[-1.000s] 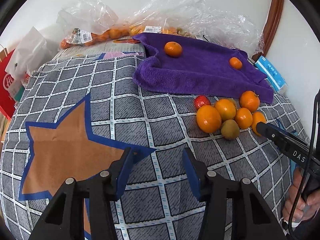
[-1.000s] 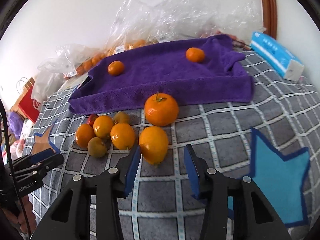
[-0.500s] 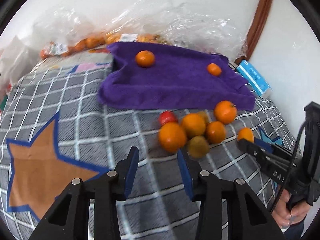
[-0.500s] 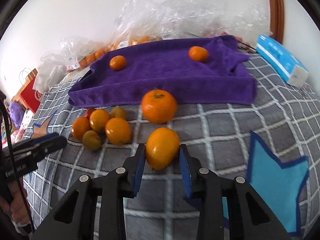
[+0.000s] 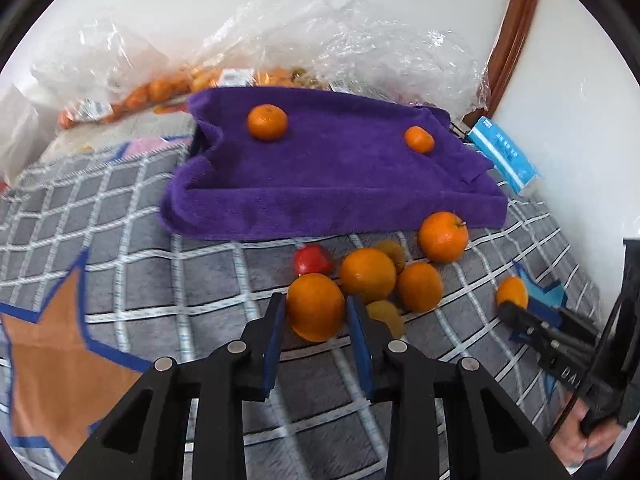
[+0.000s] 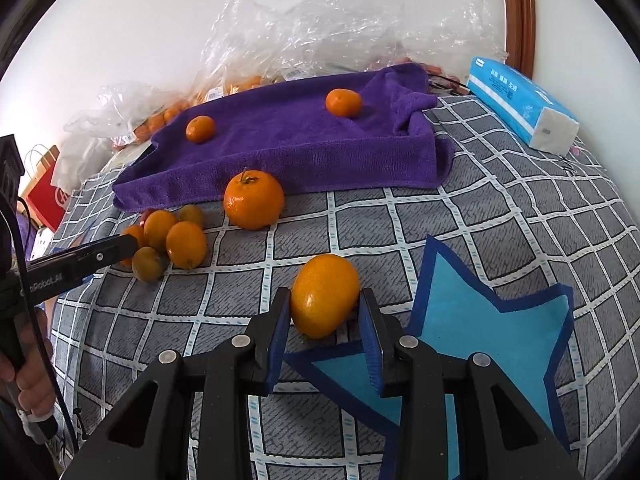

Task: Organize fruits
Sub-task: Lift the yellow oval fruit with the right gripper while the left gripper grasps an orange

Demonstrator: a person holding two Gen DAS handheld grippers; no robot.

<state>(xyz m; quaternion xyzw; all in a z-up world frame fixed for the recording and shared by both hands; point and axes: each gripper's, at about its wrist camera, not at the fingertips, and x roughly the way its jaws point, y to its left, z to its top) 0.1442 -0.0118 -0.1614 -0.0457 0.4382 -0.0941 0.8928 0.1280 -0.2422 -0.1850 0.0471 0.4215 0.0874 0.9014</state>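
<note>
Straddling oranges: left gripper [image 5: 316, 312] orange [image 5: 315, 306], right gripper [image 6: 324, 314] oval orange [image 6: 324, 295].

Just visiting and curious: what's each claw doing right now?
Left gripper straddles an orange. Right gripper pinches another orange. Purple towel ahead, nothing blocking.

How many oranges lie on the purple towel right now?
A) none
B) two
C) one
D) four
B: two oranges sit apart on the towel, one toward its left and one toward its right; the other loose fruit lies on the checked cover in front of it.
</note>
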